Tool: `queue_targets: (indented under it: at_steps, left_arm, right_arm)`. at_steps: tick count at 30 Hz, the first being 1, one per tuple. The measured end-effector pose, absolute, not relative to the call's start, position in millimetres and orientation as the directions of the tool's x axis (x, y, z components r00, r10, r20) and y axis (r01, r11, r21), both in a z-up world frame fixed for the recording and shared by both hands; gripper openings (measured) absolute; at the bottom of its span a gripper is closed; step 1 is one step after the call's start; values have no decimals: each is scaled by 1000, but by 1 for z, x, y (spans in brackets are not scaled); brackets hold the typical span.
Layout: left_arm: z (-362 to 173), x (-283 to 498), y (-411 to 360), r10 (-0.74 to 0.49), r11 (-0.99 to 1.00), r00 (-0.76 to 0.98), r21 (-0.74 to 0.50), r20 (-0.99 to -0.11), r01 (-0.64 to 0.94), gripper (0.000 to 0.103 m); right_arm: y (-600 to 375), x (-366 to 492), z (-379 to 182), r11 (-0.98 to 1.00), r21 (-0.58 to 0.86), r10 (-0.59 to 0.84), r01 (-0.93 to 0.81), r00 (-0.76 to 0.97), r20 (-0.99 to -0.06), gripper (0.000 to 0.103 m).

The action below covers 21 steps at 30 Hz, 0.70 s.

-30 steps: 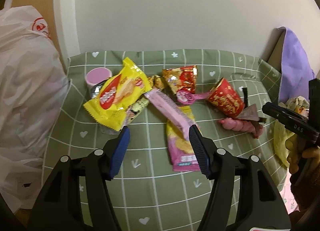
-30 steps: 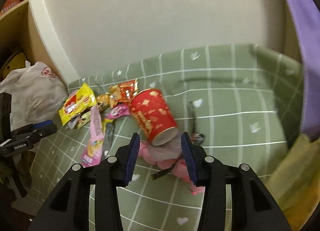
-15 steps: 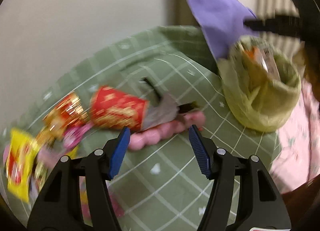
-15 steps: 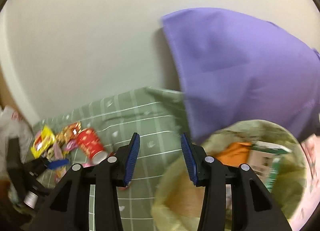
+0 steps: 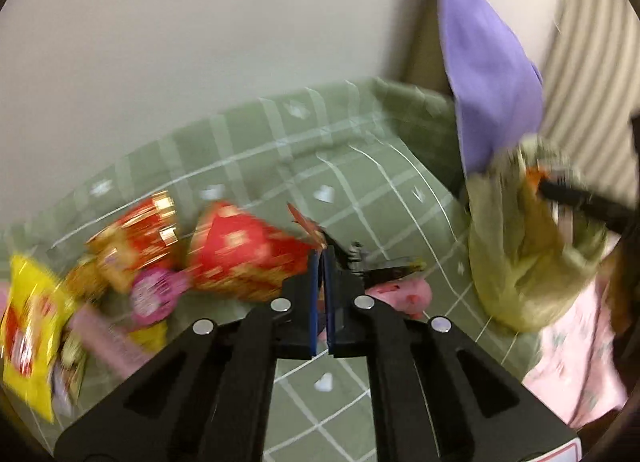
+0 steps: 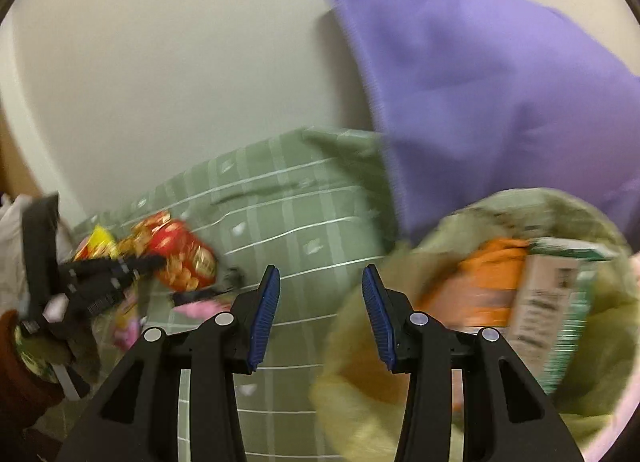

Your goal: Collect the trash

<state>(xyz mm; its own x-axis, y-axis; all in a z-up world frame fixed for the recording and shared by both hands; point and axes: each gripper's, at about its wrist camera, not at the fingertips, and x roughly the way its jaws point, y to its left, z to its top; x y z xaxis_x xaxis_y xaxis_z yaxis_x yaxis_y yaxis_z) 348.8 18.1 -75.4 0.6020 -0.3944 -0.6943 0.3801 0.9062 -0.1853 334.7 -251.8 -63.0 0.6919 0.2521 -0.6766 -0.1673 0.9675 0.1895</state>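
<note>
Sitting at the right edge of the desk, yellow-green trash bag (image 6: 472, 326) gapes open; inside it an orange wrapper (image 6: 486, 282) and a white-green printed carton (image 6: 556, 302), contents otherwise blurred. Red paper cup (image 5: 248, 254) lies on its side on the green checked tablecloth (image 5: 360, 181) with white heart marks. Plain pale wall behind, purple cloth (image 6: 480, 81) hanging by the bag, striped surface at far right of the left view.

Left hand-held gripper (image 5: 320, 274): blue pads pressed together; a thin red scrap at the cup's torn rim sits right at the tips, but motion blur means cannot tell if it is pinched. Right hand-held gripper (image 6: 320, 302): pads apart, nothing between them, hanging at the bag's rim.

Remaining trash grouped left of the cup: yellow snack packet (image 5: 32, 326), red-gold foil wrapper (image 5: 132, 229), round pink lid (image 5: 154, 294), pink bar wrapper (image 5: 108, 342). Pink twisted piece (image 5: 404, 294) and a black strip (image 5: 384, 266) lie just beside the left tips. White plastic bag (image 6: 10, 246) at far left.
</note>
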Motion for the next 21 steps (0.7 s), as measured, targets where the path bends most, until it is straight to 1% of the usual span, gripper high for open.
queue_targets:
  at_steps: [3, 5, 7, 9, 13, 16, 17, 18, 19, 20, 21]
  left_arm:
    - [-70, 343, 54, -371, 928, 610, -250, -701, 277, 3]
    - [-73, 339, 73, -327, 945, 616, -241, -717, 221, 3]
    - [-76, 334, 91, -285, 958, 618, -226, -733, 175, 3]
    - [-79, 323, 109, -263, 963, 619, -236, -741, 126, 3]
    - [-82, 316, 124, -251, 963, 622, -255, -742, 85, 3]
    - [-83, 309, 131, -250, 964, 614, -254, -749, 83, 13]
    - [-86, 308, 135, -253, 962, 611, -263, -750, 75, 19]
    - [-87, 305, 139, -253, 961, 610, -269, -751, 67, 23]
    - [-89, 304, 143, -251, 959, 609, -278, -753, 53, 24]
    - [-89, 304, 146, -250, 958, 609, -282, -753, 44, 26]
    - [-91, 304, 148, -243, 958, 611, -283, -753, 31, 30]
  right_arm:
    - [-220, 348, -78, 936, 232, 349, -264, 638, -686, 41]
    - [-193, 360, -91, 915, 223, 390, -337, 594, -704, 41]
    - [-170, 370, -104, 903, 188, 391, -385, 560, -731, 41]
    - [-148, 382, -123, 896, 149, 372, -419, 521, -768, 41]
    - [-132, 399, -149, 905, 129, 336, -406, 494, -802, 41]
    - [-125, 412, -159, 896, 139, 348, -421, 473, -809, 41]
    - [-122, 416, -162, 890, 141, 352, -433, 458, -816, 41]
    - [-120, 417, -164, 883, 150, 362, -445, 443, -820, 35]
    - [-119, 419, -166, 879, 153, 366, -451, 435, -823, 23]
    - [-117, 419, -167, 879, 148, 360, -454, 427, -829, 20]
    - [-117, 419, -166, 878, 147, 361, -455, 428, -829, 16]
